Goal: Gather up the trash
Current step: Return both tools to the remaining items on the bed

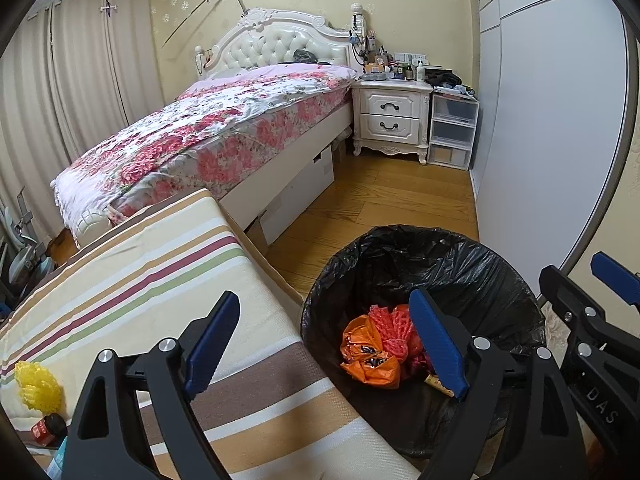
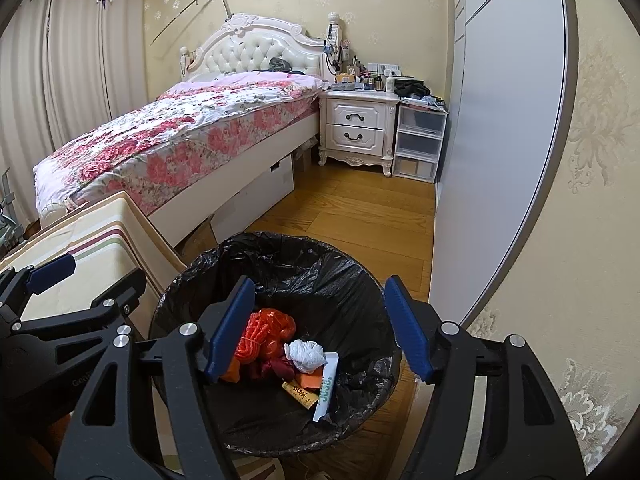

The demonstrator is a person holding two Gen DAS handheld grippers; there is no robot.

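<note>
Standing open and empty, each hand-held gripper hovers by the bin; pinch the light, springy yellow foam net across its middle.

Bin mouth open from above, trash low inside. Striped cushion tight on left, wardrobe door right; floor beyond clear.

Lined bin on wooden floor
</note>
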